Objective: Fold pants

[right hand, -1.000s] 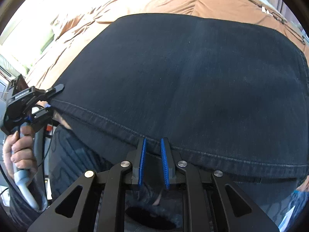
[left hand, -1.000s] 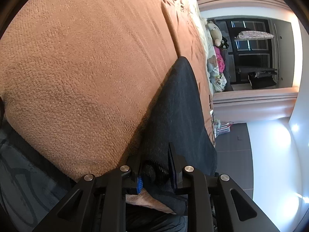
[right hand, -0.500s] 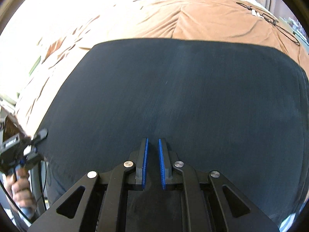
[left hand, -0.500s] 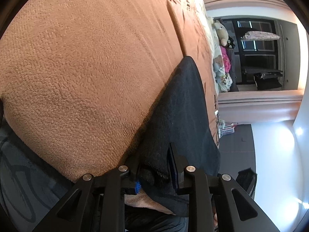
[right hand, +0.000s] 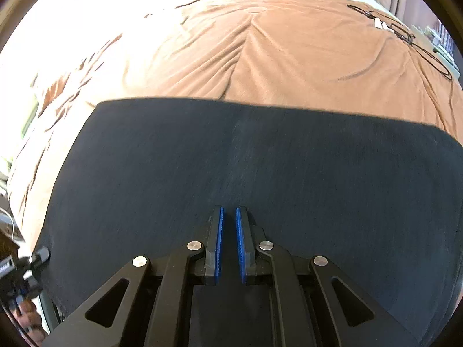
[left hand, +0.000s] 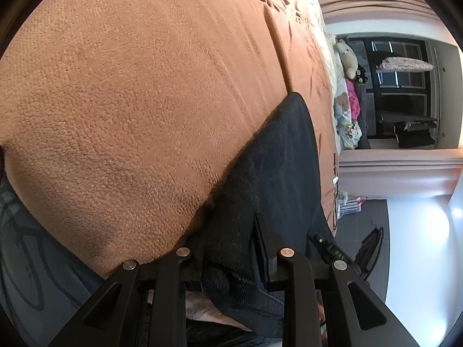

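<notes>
Dark denim pants point(right hand: 260, 159) lie flat across an orange-brown blanket point(right hand: 275, 43) on a bed. My right gripper point(right hand: 229, 211) hovers low over the middle of the cloth, its blue pads point(right hand: 219, 240) nearly together with nothing between them. In the left wrist view the pants point(left hand: 283, 156) run away along the bed's edge. My left gripper point(left hand: 230, 231) is shut on a thick bunch of their near corner. That same left gripper point(right hand: 29, 263) shows at the pants' left corner in the right wrist view, with a hand point(right hand: 29, 315) below it.
The fleecy blanket point(left hand: 130, 101) spreads wide to the left of the pants. Black cables point(right hand: 405, 31) lie on the bed's far right. Stuffed toys point(left hand: 347, 57) sit at the bed's far end. Dark floor point(left hand: 411, 245) drops off beside the bed.
My right gripper has slid forward over the pants from the stitched hem toward their far edge, and more blanket shows beyond. Its pads have drawn slightly closer. The left gripper keeps its hold.
</notes>
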{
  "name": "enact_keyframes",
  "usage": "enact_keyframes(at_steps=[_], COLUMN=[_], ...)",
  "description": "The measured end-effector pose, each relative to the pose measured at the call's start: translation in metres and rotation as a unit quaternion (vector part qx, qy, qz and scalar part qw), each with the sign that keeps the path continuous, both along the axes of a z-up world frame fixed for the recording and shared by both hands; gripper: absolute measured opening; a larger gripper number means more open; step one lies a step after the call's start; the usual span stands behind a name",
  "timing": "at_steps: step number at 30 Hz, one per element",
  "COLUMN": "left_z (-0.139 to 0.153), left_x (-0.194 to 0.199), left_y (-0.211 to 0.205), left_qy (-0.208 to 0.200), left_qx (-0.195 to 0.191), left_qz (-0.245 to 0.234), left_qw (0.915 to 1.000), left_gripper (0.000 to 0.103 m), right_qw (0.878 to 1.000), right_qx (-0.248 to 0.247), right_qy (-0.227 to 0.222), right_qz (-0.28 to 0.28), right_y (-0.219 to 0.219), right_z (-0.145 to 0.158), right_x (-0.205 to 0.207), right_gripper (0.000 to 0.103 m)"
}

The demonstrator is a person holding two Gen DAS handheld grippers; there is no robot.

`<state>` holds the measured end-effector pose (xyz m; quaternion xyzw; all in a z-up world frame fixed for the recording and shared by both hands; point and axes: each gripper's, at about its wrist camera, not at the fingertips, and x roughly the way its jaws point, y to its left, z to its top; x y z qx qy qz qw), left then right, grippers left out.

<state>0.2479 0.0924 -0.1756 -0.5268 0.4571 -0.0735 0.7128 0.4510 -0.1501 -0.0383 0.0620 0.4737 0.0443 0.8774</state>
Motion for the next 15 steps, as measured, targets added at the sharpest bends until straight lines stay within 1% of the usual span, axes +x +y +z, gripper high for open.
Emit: enact_keyframes(at_steps=[1, 4, 9, 13, 15], left_z=[0.0, 0.001, 0.0, 0.0, 0.001], left_x=[0.0, 0.001, 0.002, 0.004, 0.004], left_y=[0.0, -0.001, -0.002, -0.003, -0.004], left_qy=[0.001, 0.003, 0.002, 0.003, 0.001], left_qx=[0.001, 0.002, 0.005, 0.008, 0.013], left_qz=[0.001, 0.003, 0.006, 0.003, 0.001], left_qw=[1.0, 1.0, 1.0, 1.0, 0.9999], left_gripper=[0.027, 0.027, 0.027, 0.027, 0.027], right_qw=[1.0, 1.0, 1.0, 0.999, 0.999], right_qx=[0.0, 0.003, 0.013, 0.023, 0.023], right_qy=[0.0, -0.002, -0.007, -0.015, -0.014], right_qz=[-0.001, -0.007, -0.018, -0.029, -0.028], right_y=[0.0, -0.003, -0.014, -0.015, -0.011], right_z=[0.005, 0.007, 0.006, 0.0, 0.0], right_x=[0.013, 0.027, 0.042, 0.044, 0.038], right_gripper=[0.006, 0.006, 0.006, 0.006, 0.006])
